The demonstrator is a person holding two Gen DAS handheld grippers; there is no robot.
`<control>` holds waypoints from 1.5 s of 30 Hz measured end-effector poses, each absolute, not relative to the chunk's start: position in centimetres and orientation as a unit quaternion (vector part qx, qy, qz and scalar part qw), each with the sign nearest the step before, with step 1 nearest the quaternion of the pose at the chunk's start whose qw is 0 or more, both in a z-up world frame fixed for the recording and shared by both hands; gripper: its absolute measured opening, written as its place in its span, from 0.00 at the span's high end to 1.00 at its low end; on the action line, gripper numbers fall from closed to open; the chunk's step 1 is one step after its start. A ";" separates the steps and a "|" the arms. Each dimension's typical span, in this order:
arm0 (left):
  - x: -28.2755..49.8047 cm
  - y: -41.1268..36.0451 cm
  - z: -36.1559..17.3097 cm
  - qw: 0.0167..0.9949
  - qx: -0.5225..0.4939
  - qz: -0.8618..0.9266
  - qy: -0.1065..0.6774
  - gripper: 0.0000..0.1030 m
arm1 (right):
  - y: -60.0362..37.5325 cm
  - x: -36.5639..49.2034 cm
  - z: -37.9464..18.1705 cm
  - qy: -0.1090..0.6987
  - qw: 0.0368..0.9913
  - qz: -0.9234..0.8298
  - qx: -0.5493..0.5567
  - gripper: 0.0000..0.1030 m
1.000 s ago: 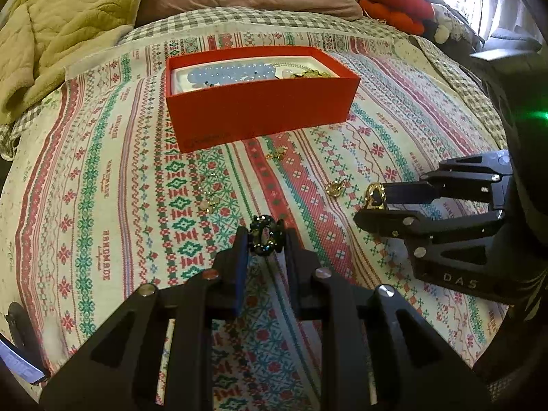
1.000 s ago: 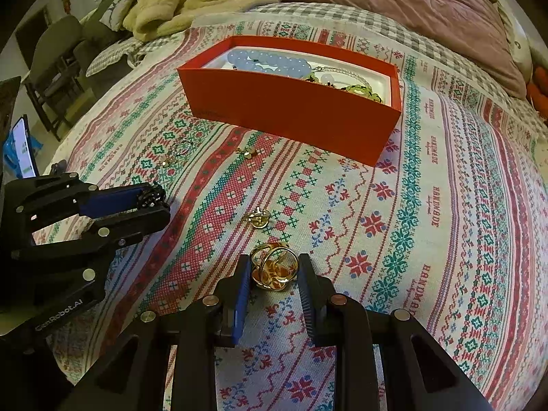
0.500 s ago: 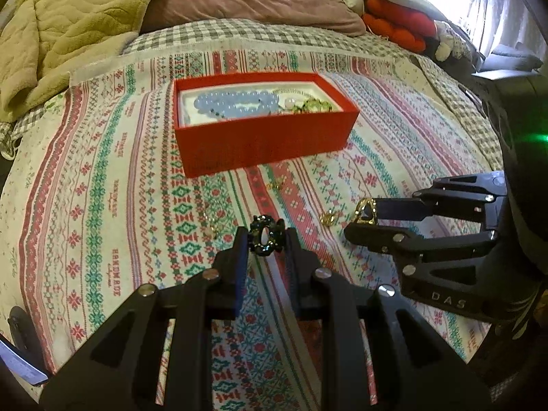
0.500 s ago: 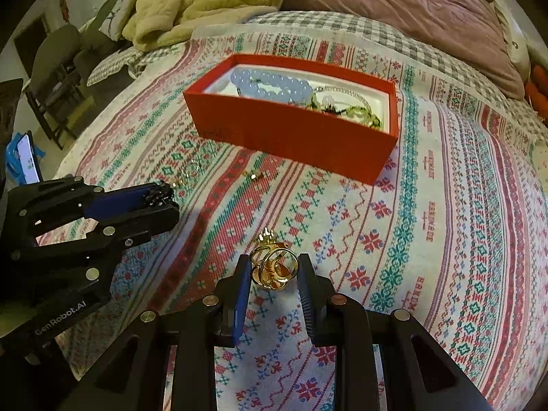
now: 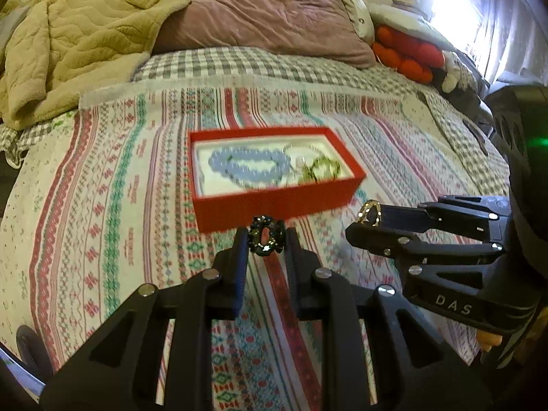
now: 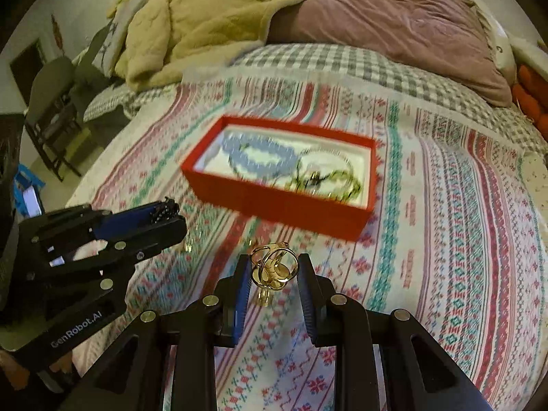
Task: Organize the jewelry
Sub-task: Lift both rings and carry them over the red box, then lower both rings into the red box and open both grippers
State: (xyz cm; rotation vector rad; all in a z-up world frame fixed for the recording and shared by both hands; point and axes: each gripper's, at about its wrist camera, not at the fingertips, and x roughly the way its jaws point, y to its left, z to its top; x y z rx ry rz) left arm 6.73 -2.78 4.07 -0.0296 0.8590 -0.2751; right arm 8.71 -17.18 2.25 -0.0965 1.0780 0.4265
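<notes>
My left gripper [image 5: 265, 239] is shut on a dark beaded ring [image 5: 266, 236] and holds it above the bedspread, in front of the red box [image 5: 274, 202]. It also shows in the right wrist view [image 6: 167, 214]. My right gripper [image 6: 272, 270] is shut on a gold ring [image 6: 274, 269], level with the left one; it shows in the left wrist view [image 5: 368, 219] too. The red box [image 6: 284, 202] holds a blue bead bracelet [image 6: 260, 157] and a green beaded chain [image 6: 328, 178].
The patterned bedspread [image 5: 102, 205] covers the bed. A tan blanket [image 5: 68, 41] and a mauve pillow [image 5: 267, 10] lie behind the box, red plush items [image 5: 407, 54] at the far right. A small gold piece [image 6: 187, 246] lies on the spread, blurred. A chair [image 6: 51, 109] stands left of the bed.
Both grippers have risen from the bedspread with their rings, so the box interior shows more from above. The loose gold pieces on the spread have dropped out of the left view.
</notes>
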 end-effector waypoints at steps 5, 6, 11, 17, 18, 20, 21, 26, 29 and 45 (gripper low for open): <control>8.2 -2.2 5.0 0.905 -0.030 -0.120 0.407 0.78 | -17.6 10.5 3.5 0.500 0.844 0.191 -0.022 0.73; 8.6 -2.1 5.1 0.906 -0.034 -0.116 0.405 0.78 | -17.8 10.7 3.6 0.500 0.845 0.190 -0.018 0.73; 10.3 -1.5 4.9 0.908 -0.050 -0.099 0.405 0.78 | -18.0 12.2 3.6 0.499 0.848 0.177 -0.009 0.74; 12.0 -1.7 4.1 0.907 -0.051 -0.088 0.408 0.78 | -18.1 14.0 2.5 0.505 0.847 0.164 -0.007 0.73; 12.3 -1.7 3.9 0.907 -0.053 -0.086 0.410 0.78 | -18.1 14.3 2.3 0.506 0.847 0.161 -0.004 0.73; 12.8 -1.7 3.5 0.905 -0.057 -0.082 0.413 0.78 | -18.2 14.9 1.9 0.508 0.847 0.156 0.000 0.73; 13.0 -1.7 3.4 0.905 -0.057 -0.081 0.414 0.78 | -18.3 15.1 1.8 0.508 0.847 0.154 0.001 0.73; 13.7 -2.3 2.7 0.905 -0.044 -0.077 0.416 0.78 | -18.4 16.2 1.0 0.511 0.847 0.146 0.004 0.73; 13.9 -2.6 2.3 0.905 -0.037 -0.074 0.417 0.78 | -18.5 16.7 0.4 0.515 0.845 0.141 0.006 0.73; 14.4 -2.5 1.9 0.903 -0.039 -0.068 0.422 0.58 | -18.7 17.2 0.4 0.509 0.850 0.138 0.005 0.72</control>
